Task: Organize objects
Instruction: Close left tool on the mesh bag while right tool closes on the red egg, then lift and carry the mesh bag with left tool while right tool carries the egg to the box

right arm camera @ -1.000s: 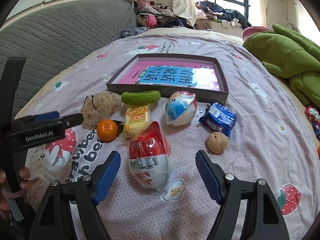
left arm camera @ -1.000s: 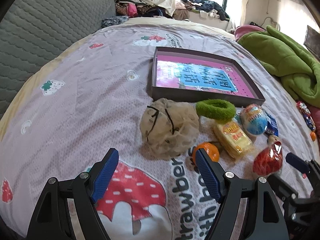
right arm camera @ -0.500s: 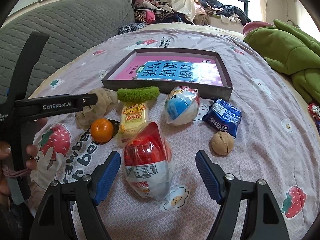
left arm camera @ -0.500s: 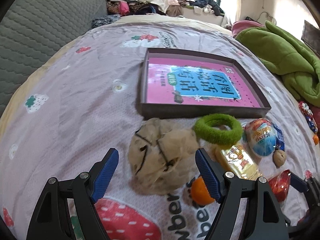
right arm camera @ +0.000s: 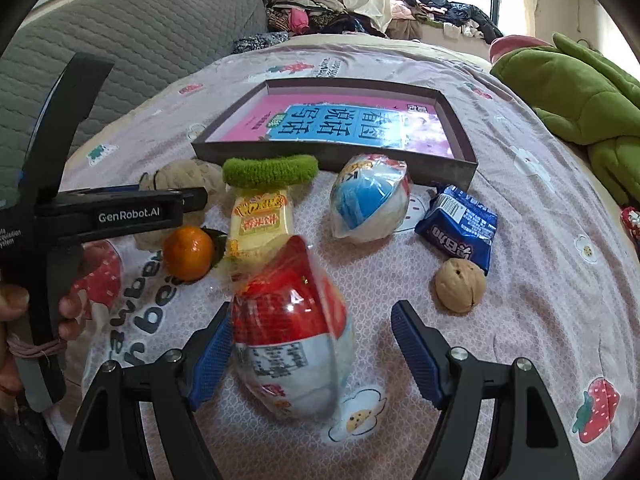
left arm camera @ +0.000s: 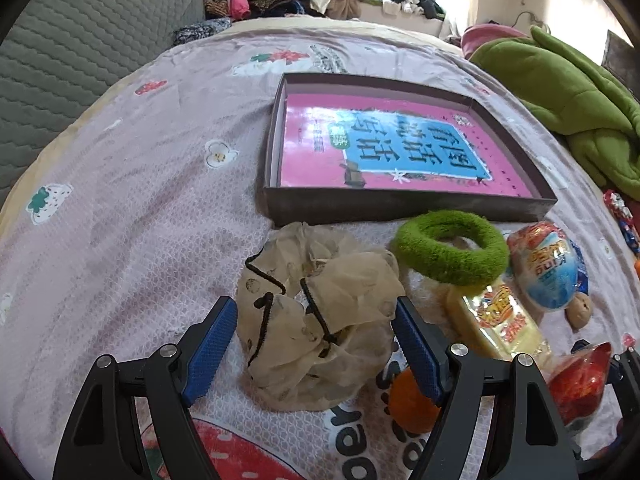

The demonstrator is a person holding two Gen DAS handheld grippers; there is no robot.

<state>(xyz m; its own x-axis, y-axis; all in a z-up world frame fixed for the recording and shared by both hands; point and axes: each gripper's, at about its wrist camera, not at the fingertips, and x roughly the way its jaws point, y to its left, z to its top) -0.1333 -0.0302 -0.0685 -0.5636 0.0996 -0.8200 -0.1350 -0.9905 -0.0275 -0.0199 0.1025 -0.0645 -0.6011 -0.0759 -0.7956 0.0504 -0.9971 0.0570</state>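
My left gripper (left arm camera: 316,344) is open around a crumpled beige drawstring pouch (left arm camera: 320,312) that lies on the bedspread; its fingers flank the pouch. My right gripper (right arm camera: 312,352) is open around a red-and-white wrapped egg toy (right arm camera: 292,328), whose left side touches the left pad. A dark shallow box (left arm camera: 404,208) holding a pink and blue book (left arm camera: 396,148) lies beyond; it also shows in the right wrist view (right arm camera: 332,156). A green fuzzy ring (left arm camera: 452,246), a yellow snack pack (right arm camera: 260,220), an orange (right arm camera: 188,254), a blue egg toy (right arm camera: 368,200), a blue packet (right arm camera: 460,226) and a walnut (right arm camera: 460,286) lie around.
All lies on a pink strawberry-print bedspread (left arm camera: 120,200). A grey quilted headboard (left arm camera: 80,40) is at the left, a green blanket (left arm camera: 568,92) at the right, and piled clothes (right arm camera: 312,12) by the window. The left gripper's body (right arm camera: 112,212) crosses the right wrist view.
My left gripper has moved forward so its fingers now flank the beige pouch. My right gripper has closed in on the red egg toy, now touching its left pad.
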